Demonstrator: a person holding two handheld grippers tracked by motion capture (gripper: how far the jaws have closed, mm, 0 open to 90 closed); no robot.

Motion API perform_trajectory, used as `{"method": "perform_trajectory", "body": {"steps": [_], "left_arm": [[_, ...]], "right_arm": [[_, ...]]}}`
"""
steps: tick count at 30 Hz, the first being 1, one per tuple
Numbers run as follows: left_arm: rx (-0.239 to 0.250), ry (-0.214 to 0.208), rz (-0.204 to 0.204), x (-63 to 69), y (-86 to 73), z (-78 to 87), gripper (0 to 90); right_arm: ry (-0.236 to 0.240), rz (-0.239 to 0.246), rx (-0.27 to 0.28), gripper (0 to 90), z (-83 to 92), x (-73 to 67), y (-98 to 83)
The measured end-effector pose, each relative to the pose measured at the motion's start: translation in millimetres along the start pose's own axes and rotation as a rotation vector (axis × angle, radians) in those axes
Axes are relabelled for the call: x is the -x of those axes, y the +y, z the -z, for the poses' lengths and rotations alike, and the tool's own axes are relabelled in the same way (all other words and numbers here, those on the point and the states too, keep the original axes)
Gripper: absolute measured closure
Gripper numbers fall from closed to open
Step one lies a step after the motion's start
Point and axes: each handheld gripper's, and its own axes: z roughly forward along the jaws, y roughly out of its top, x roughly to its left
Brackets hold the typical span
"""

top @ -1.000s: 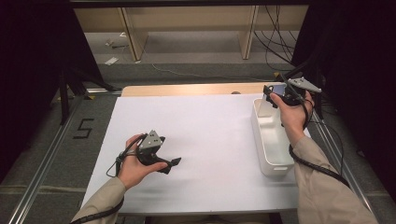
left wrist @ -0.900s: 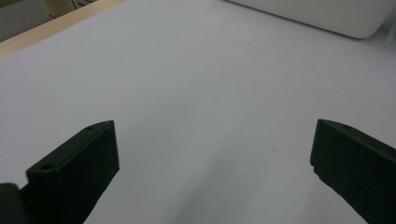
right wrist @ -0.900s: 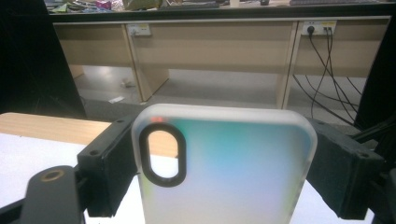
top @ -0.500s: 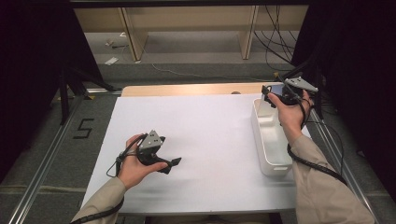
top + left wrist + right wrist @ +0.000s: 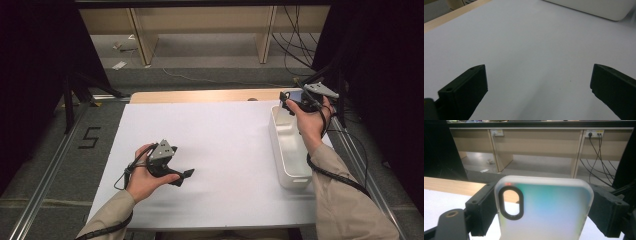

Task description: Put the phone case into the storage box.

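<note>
- Over the far end of the white bin [image 5: 288, 150], at the right edge of the worktop [image 5: 220, 135], the right tool [image 5: 291, 101] pinches a phone case [image 5: 544, 207] across its width, one black jaw pressed on each long side.
- Gripping it by the edges keeps the flat back free, which looks meant to let the case go down into the bin without the jaws fouling the walls.
- Seen from the right gripper view, the case is frosted and translucent with an oval camera cut-out near its top left; it is held up in the air, clear of the bin's rim.
- Near the person on the left, the left tool [image 5: 186, 175] rests low over the bare white sheet with its jaws spread wide and nothing between them.
- That hand seems parked out of the way, well apart from the bin, so the right arm can work alone.
- Whether anything already lies in the bin cannot be told; what shows of its inside looks bare.
</note>
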Motion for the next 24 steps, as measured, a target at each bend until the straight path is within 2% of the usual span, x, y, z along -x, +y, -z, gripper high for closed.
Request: {"method": "perform_trajectory", "body": {"steps": [24], "left_arm": [[0.002,-0.001,-0.002,-0.1,0.0,-0.1,0.4]], "right_arm": [[-0.009,0.019,-0.010,18.0,-7.4,-1.8,-2.2]]}}
